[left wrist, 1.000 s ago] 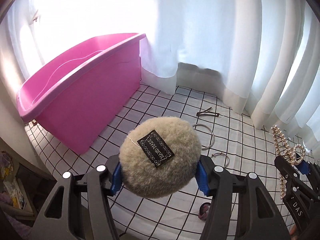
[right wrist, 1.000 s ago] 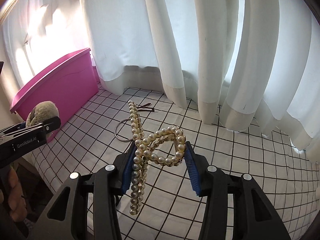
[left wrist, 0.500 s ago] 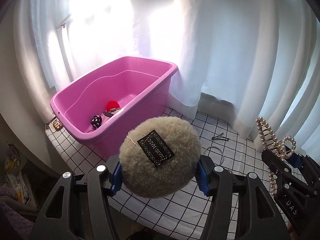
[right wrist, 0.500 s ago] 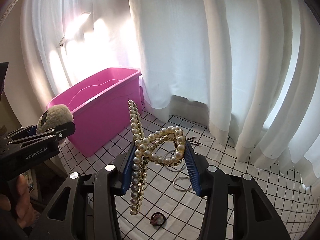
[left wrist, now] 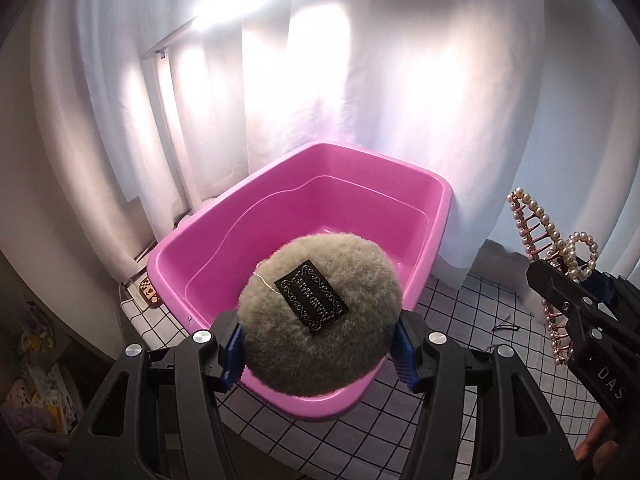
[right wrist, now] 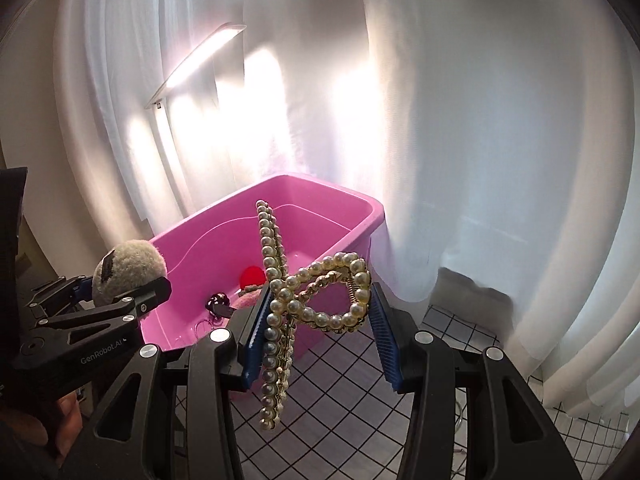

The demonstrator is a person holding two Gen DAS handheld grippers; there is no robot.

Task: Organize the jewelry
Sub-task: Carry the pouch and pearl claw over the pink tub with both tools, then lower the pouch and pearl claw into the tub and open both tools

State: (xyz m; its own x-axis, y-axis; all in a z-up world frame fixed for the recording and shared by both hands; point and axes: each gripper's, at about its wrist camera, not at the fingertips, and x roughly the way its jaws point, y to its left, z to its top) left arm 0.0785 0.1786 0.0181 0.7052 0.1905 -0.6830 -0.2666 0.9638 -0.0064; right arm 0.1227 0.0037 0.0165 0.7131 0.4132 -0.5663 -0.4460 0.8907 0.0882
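Pink tub now looming under both tongs: left gripping fur puff, right gripping pearl clip; drop-off nearing.

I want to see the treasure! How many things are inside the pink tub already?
3 that I can see in the pink tub: a red ball, a dark piece and a pinkish fuzzy thing beside them. The pearl clip may hide more.

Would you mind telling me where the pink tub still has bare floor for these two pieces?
The pink tub has bare floor along its far wall. Its near-left floor is crowded by a red item, a dark clip and a thin ring. The checked cloth is open right of the tub.
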